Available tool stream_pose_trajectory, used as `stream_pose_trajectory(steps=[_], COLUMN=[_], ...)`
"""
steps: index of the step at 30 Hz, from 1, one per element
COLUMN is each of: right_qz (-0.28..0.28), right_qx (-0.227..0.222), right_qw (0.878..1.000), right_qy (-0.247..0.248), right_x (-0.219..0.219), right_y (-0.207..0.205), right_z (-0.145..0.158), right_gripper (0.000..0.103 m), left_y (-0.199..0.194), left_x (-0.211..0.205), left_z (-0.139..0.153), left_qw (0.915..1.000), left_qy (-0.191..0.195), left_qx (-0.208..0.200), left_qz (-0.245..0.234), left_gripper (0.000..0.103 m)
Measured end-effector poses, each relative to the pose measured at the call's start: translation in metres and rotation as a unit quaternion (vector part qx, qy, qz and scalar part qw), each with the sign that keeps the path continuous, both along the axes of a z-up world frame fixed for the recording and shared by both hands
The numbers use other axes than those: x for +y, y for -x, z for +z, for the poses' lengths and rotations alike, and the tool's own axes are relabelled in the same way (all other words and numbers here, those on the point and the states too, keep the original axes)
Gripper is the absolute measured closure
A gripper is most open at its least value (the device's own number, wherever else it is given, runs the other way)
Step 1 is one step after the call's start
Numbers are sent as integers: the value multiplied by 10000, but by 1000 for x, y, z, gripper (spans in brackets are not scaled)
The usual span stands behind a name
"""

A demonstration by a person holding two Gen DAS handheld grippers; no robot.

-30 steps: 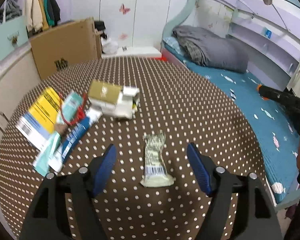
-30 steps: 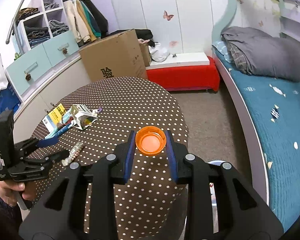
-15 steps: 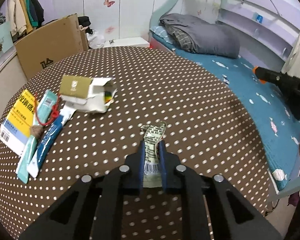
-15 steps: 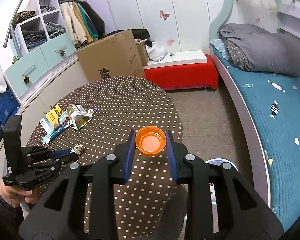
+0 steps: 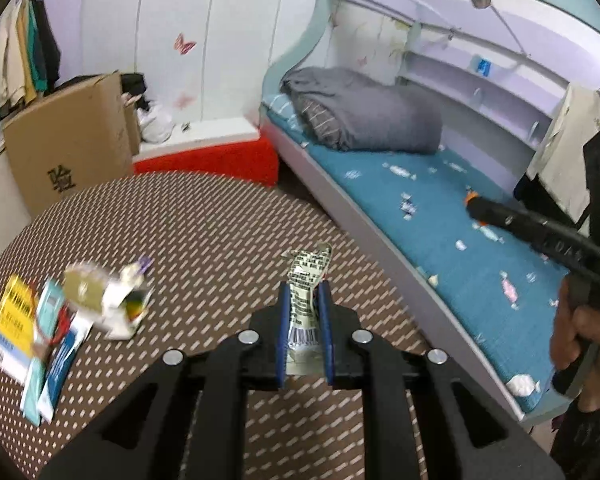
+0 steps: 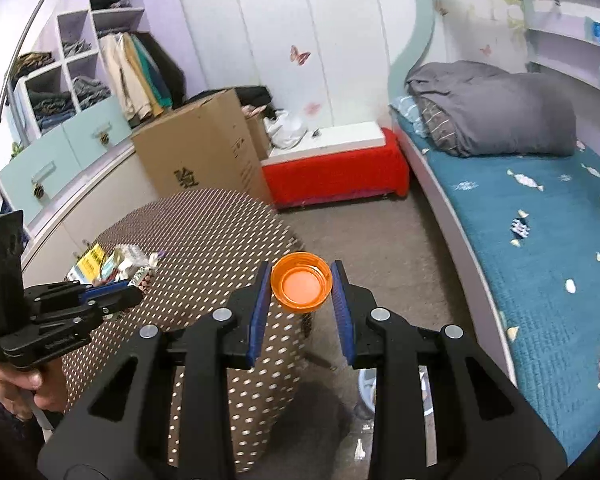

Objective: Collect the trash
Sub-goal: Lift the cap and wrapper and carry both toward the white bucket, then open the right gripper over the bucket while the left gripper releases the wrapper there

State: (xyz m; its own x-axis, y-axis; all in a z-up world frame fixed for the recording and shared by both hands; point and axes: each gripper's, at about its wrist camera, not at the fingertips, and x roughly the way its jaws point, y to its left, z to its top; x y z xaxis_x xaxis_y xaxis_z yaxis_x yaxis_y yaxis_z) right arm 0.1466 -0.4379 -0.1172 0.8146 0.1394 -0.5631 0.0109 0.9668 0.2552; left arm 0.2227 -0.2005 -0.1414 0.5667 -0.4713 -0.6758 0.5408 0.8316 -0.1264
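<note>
Two pieces of trash in hand, both ready for the bin.

Our left gripper (image 5: 304,300) is clamped on the wrapper (image 5: 306,280), which a second ago lay on the dotted surface (image 5: 204,232) and is now lifted off it; our right gripper (image 6: 300,292) still pinches the orange cap (image 6: 301,287). Next we carry both to a bin. More litter (image 5: 52,320) waits.

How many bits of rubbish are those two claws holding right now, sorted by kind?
Crumpled wrapper, in the left claw: 1
Orange cap, in the right claw: 1
Total: 2
</note>
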Motion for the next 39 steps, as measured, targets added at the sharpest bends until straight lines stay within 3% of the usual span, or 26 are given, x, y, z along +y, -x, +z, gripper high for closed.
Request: stream_pose_trajectory(steps=[8, 12, 15, 20, 29, 31, 32, 35, 39], right_qz=[-594, -854, -1048, -1285, -1347, -1345, -1390, -1621, -1863], right_qx=[-178, -94, 23, 383, 1453, 1706, 1802, 1913, 1767], right_qw=[9979, 9958, 9936, 9886, 9704, 9628, 9582, 9448, 9404], right_qy=[-164, -303, -428, -682, -1378, -1609, -1736, -2109, -2228], right_x=[-58, -85, -106, -137, -167, -171, -174, -189, -203], right_y=[2, -2, -5, -17, -54, -61, -62, -61, -48], right_z=[10, 1, -12, -49, -162, -190, -202, -224, -222], right_gripper=[74, 74, 74, 74, 73, 57, 38, 33, 23], left_y=[-5, -8, -17, -35, -54, -59, -61, -70, -80], left_x=[-78, -117, -150, -193, -243, -246, -249, -260, -271], left_z=[29, 25, 12, -20, -77, -85, -89, -101, -116], left_qw=[9988, 9980, 9969, 9951, 9897, 9884, 9876, 9852, 9813], left_qy=[295, 323, 334, 116, -485, -598, -652, -822, -975], left_qx=[-167, -73, 224, 623, 1004, 1049, 1072, 1156, 1300], left_qz=[-347, -544, -682, -762, -895, -923, -939, -965, -1033], left_gripper=[90, 90, 90, 90, 90, 89, 89, 89, 89])
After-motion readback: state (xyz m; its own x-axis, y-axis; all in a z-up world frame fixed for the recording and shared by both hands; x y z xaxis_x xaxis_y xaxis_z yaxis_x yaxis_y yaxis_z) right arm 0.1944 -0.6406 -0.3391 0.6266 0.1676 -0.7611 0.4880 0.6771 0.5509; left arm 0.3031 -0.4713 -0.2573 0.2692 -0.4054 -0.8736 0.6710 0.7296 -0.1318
